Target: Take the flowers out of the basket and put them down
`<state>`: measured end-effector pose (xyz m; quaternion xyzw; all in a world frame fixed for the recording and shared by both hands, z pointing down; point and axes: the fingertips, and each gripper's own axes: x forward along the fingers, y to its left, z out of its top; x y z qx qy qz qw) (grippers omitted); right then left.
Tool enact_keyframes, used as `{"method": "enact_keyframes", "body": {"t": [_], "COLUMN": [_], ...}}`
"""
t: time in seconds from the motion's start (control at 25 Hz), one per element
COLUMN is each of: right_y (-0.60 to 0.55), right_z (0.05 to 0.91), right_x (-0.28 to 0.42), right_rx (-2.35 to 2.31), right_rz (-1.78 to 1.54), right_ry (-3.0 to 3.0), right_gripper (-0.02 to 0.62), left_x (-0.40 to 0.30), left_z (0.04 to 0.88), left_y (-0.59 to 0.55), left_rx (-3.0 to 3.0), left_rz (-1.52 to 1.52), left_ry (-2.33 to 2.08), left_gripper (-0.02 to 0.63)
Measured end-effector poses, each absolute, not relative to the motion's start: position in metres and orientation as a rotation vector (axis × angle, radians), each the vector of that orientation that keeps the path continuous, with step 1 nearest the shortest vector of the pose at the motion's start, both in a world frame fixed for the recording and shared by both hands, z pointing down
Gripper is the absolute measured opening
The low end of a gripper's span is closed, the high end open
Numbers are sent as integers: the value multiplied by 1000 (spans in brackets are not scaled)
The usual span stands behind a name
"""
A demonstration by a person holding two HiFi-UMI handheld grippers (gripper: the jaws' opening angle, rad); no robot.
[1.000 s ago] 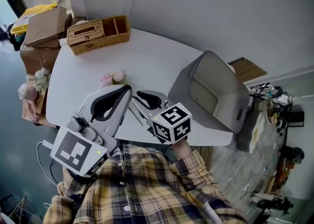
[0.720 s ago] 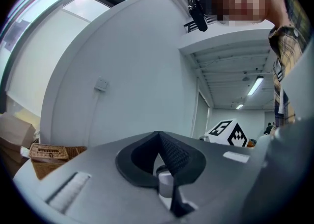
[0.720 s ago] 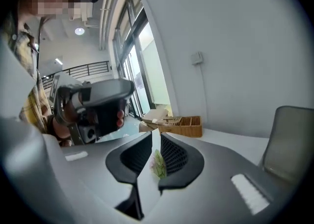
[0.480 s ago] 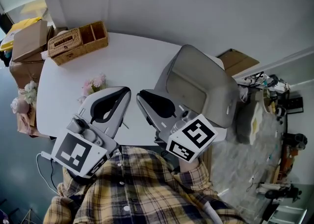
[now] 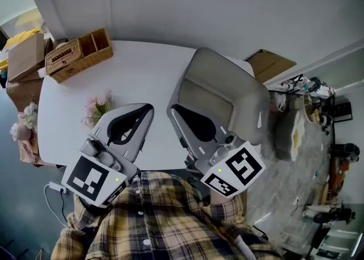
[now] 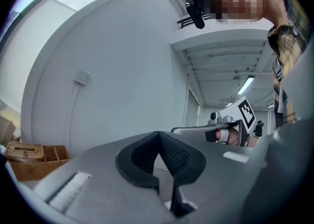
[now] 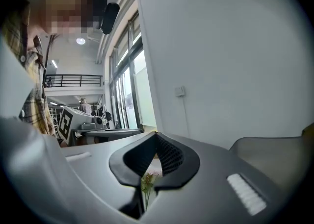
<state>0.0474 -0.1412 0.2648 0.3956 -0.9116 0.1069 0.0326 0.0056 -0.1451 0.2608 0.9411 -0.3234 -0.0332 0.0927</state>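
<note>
Both tongs are closed. On the left tongs (image 6: 158, 134) the two black tips meet and nothing is between them. The right tongs (image 7: 156, 135) have just been closing, and their tips meet too. In the slit under the right tips a thin green sprig (image 7: 147, 181) shows, but I cannot tell if it is pinched there or only lies beyond on the table (image 5: 142, 77). The flowers (image 5: 96, 107), a small pink bunch, lie on the white table just beside the left tongs, on their outer side, well apart from the wicker basket (image 5: 85, 65) at the far corner. No bloom shows above the rim of the basket, so I judge that the task is almost finished: the bunch is out and put down. What is left is at most the sprig, if the right tongs really hold it. The person holds the tongs side by side over the near edge of the table, close to the body, both pointing away toward the wall and about level. The right tongs are near the grey chair (image 5: 227, 94).
</note>
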Motion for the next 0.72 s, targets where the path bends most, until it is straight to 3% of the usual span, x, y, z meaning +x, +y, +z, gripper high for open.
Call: {"method": "enact_keyframes", "body": {"t": [0.72], "right_y": [-146], "right_z": [269], "right_x": [51], "right_rx": [1200], "right_rz": [312], "right_ry": [-2796], "right_gripper": [5], "left_x": [15], "left_z": [267], "left_y": [-151], "left_rx": [2796], "left_rz": [-73], "left_ry": [-931], "left_gripper": [12]}}
